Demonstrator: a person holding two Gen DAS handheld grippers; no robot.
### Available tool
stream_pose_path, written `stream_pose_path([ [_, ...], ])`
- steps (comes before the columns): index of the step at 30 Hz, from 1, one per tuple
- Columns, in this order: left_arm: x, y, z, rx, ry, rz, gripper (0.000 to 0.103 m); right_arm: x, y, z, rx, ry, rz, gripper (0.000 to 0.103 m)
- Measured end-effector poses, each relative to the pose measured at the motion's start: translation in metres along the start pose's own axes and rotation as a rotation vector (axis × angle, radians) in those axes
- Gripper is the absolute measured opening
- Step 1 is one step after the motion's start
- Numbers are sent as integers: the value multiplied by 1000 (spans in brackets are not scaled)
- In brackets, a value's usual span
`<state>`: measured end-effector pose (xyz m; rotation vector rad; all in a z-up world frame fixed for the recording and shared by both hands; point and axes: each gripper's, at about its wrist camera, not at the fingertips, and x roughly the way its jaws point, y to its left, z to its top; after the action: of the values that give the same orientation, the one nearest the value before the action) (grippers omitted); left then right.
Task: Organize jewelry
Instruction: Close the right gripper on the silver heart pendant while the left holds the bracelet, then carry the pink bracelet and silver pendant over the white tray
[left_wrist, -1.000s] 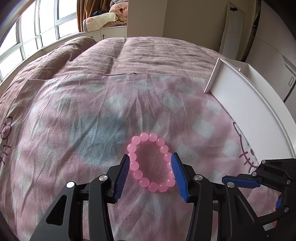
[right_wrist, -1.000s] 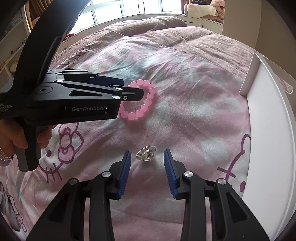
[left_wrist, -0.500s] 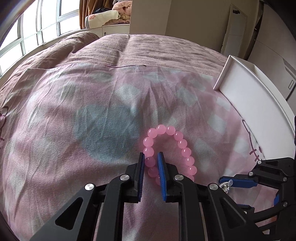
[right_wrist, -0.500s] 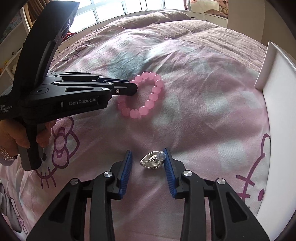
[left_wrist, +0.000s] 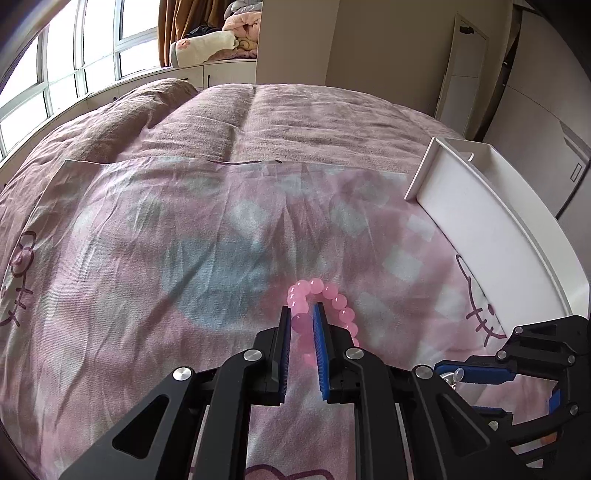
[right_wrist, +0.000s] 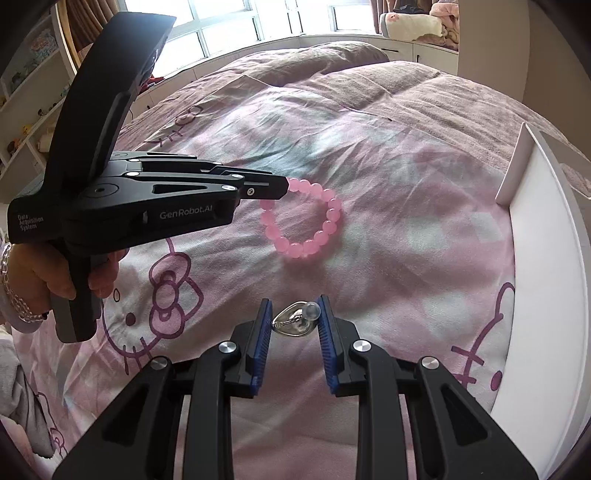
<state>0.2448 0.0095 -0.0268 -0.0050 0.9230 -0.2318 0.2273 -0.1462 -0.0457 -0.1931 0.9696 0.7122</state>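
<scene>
A pink bead bracelet (left_wrist: 334, 295) lies on the pink cartoon-print blanket (left_wrist: 184, 240). My left gripper (left_wrist: 301, 314) is shut on one bead of its near side. In the right wrist view the same left gripper (right_wrist: 284, 186) pinches the bracelet (right_wrist: 328, 218) at its upper left, and the rest of the loop hangs toward the blanket. A small silver heart-shaped earring (right_wrist: 295, 323) with a clear stopper sits between the blue pads of my right gripper (right_wrist: 295, 310). Those jaws are closing, and both pads touch it. The left wrist view shows the earring (left_wrist: 456, 376) in the right gripper (left_wrist: 461, 373).
A white tray (left_wrist: 480, 221) with a raised wall stands on the bed at the right, also seen as the tray (right_wrist: 546, 258). A person's hand (right_wrist: 55, 277) holds the left gripper's handle. Brown bedding, windows and shelves lie beyond.
The left jaws went from wide around the bracelet to shut on one bead. The right jaws narrowed onto the earring. Both grippers rose slightly, and one side of the bracelet came up.
</scene>
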Motion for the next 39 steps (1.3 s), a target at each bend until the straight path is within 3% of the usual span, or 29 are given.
stream_pose_path([
  [12,-55,-54,34,47,-90,-21,17,-93,-4,0,-10,-128,-56,25],
  [26,-97,-154,91,123,-215,-143,17,-211,-60,-19,79,-318,-154,25],
  [31,-99,-189,99,126,-238,-210,17,-237,-87,-31,138,-359,-184,25],
  [39,-76,-230,97,153,-205,-257,17,-247,-125,-53,236,-369,-208,25],
])
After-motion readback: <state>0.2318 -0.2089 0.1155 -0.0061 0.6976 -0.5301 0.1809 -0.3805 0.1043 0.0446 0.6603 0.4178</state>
